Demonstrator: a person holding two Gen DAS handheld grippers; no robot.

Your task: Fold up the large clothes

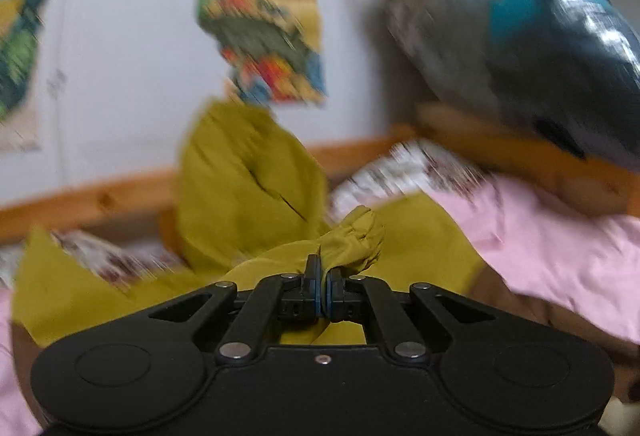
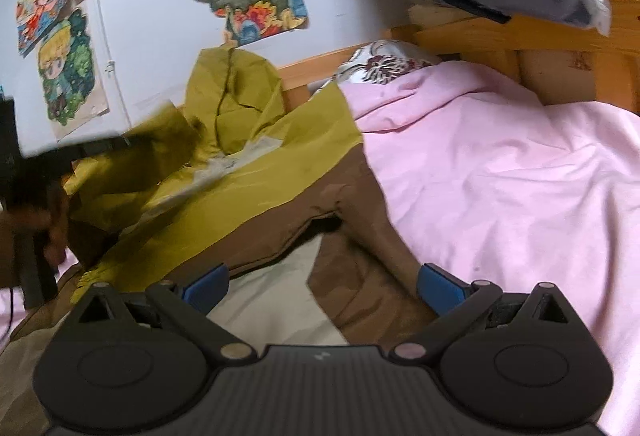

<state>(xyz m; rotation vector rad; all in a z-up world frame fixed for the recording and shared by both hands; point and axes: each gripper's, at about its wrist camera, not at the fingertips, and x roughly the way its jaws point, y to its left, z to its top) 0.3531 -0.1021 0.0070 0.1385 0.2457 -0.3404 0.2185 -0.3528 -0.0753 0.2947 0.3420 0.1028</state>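
Our left gripper [image 1: 323,278] is pinched tight on the elastic cuff [image 1: 356,236] of a mustard-and-brown jacket [image 2: 248,172]. The jacket lies ahead on the pink bedspread [image 2: 500,164], hood toward the wall. Our right gripper [image 2: 320,286] hangs wide open over its brown hem, empty; clear bedding lies rightward.

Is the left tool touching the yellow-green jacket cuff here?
Touching. The left wrist view shows the left tool with its pads shut together on a pinch of the yellow-green jacket cuff, whose gathered fabric bunches out just beyond the fingertips.
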